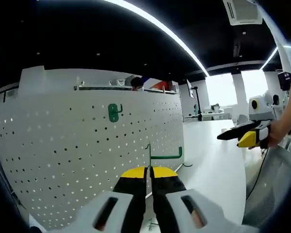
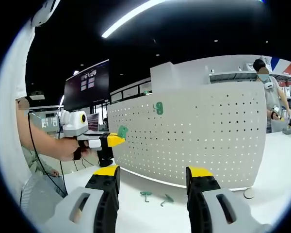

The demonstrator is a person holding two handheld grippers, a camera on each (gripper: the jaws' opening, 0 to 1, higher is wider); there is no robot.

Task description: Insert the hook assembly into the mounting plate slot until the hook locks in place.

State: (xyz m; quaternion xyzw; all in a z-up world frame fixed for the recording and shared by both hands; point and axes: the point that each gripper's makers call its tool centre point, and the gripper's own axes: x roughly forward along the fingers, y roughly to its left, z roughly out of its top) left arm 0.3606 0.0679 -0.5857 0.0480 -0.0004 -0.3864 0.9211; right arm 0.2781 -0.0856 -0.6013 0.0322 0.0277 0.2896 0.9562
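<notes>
A: Where does the job stand?

B: The left gripper (image 1: 148, 171) has its jaws pinched on a green hook (image 1: 161, 155) held near the pegboard (image 1: 68, 145), not yet seated.

A: And the rest?

B: One green hook (image 1: 114, 112) already hangs high on the pegboard; two spare hooks (image 2: 155, 197) lie on the table (image 2: 271, 165). The right gripper (image 2: 153, 182) stands wide and empty.

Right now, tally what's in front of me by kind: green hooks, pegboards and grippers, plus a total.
Green hooks: 4 (one on the pegboard, one in the left gripper, two on the table)
Pegboard: 1
Grippers: 2 (left gripper, right gripper)
Total: 7
</notes>
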